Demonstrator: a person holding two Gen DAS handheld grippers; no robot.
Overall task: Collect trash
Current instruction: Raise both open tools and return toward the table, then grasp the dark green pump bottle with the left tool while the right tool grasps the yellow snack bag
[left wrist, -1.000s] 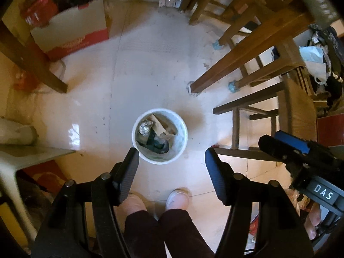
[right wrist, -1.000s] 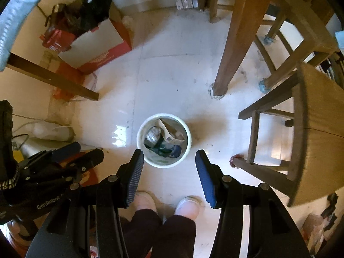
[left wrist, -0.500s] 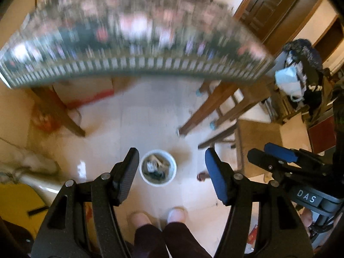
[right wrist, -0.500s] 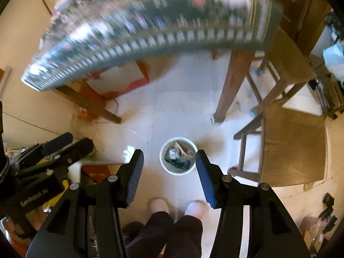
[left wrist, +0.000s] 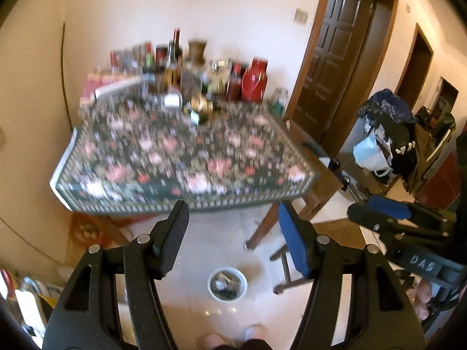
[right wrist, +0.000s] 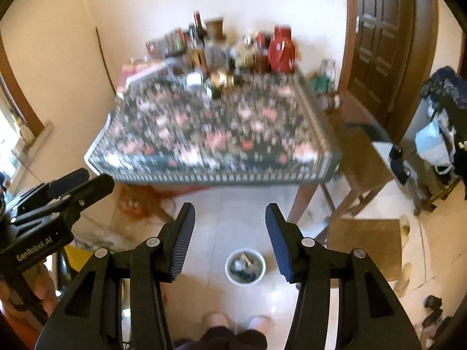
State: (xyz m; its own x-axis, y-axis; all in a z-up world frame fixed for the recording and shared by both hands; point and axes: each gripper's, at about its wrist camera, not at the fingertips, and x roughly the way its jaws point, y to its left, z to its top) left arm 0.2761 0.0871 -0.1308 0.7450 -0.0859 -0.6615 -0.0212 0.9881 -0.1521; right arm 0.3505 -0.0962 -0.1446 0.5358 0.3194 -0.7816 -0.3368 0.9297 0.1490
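From the left wrist view, a small white trash bucket [left wrist: 227, 284] stands on the pale tiled floor [left wrist: 216, 242], and everything else is placed around it. Its inside is filled with crumpled scraps in grey, tan and dark tones, too blurred to name. Framing the bucket from above, the left claw [left wrist: 233, 227] has its two pads standing well apart with nothing between them. Beyond the bucket, higher up, is a tabletop [left wrist: 175, 157] under a dark floral cloth, blurred, with a crowd of bottles and jars [left wrist: 186, 70] along its far edge by the wall. Right of the bucket stands a wooden chair [left wrist: 294, 268], and farther right the right claw [left wrist: 376, 210] shows from the side; whether it is parted cannot be told from here. A brown door [left wrist: 335, 52] is beyond the tabletop to the right. Just below the bucket, the person's feet [left wrist: 230, 338] meet the picture's lower edge. From the right wrist view, the same trash bucket [right wrist: 245, 266] sits on the floor between the pads of the right claw [right wrist: 229, 227], which are parted and hold nothing. The left claw [right wrist: 78, 183] reaches in left of the bucket, held by a hand [right wrist: 43, 294]. The floral tabletop [right wrist: 216, 134] lies beyond the bucket, and a flat piece of cardboard [right wrist: 367, 245] lies to its right.
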